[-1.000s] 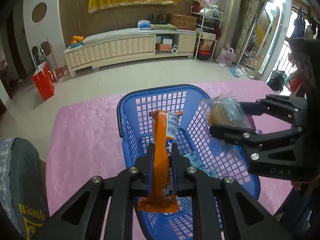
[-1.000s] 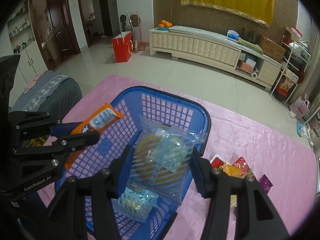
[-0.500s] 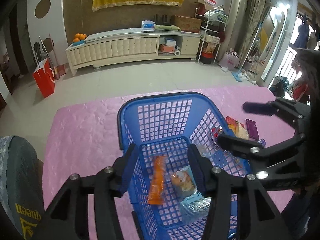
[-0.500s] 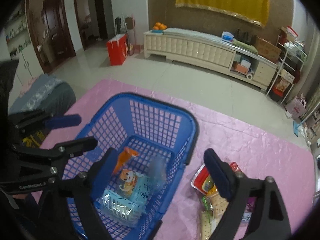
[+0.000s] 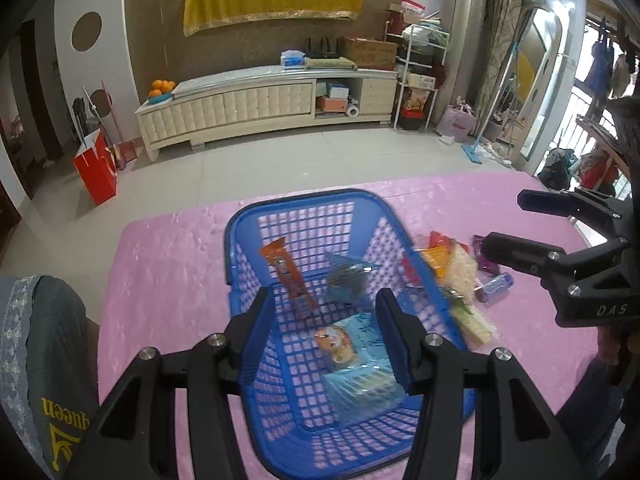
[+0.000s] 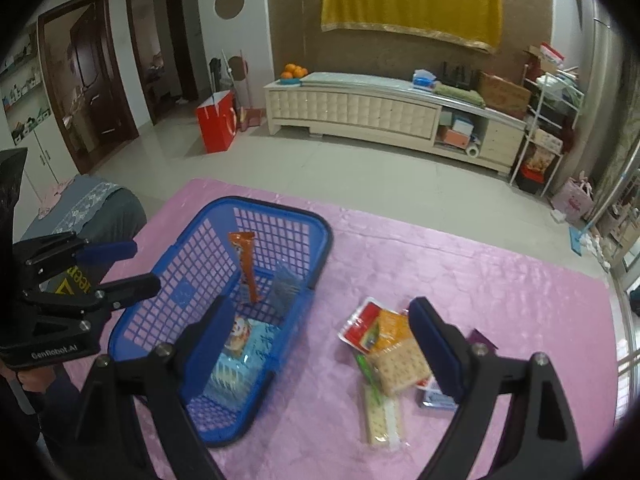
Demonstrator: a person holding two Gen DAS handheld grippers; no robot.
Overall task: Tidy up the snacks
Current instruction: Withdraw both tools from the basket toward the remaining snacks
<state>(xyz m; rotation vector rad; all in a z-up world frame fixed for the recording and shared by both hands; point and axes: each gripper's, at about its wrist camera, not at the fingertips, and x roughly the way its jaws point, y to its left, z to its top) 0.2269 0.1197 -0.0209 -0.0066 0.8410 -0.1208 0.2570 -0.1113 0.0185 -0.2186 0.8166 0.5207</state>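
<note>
A blue plastic basket [image 5: 240, 236] [image 6: 320, 224] stands on the pink tablecloth. Inside it an orange snack packet [image 5: 289, 276] [image 6: 247, 264] leans upright, beside a clear bag [image 5: 347, 280] [image 6: 285, 286] and a light blue packet with a cartoon face [image 5: 352, 356] [image 6: 244, 340]. A pile of loose snacks [image 6: 394, 354] [image 5: 452, 276] lies right of the basket. My left gripper [image 5: 324, 336] [image 6: 124, 268] is open and empty above the basket's near end. My right gripper [image 6: 320, 344] [image 5: 504, 228] is open and empty, between the basket and the pile.
The pink tablecloth [image 6: 480, 264] ends at a far edge with tiled floor beyond. A grey cushioned seat [image 5: 44, 352] sits at the table's left side. A long cream cabinet [image 6: 360, 108] and a red bag [image 6: 216, 122] stand far off on the floor.
Both grippers opened and dropped their loads: the orange packet and the clear bag now lie in the basket. Both grippers have drawn back and up; the right one swung right toward the loose pile.
</note>
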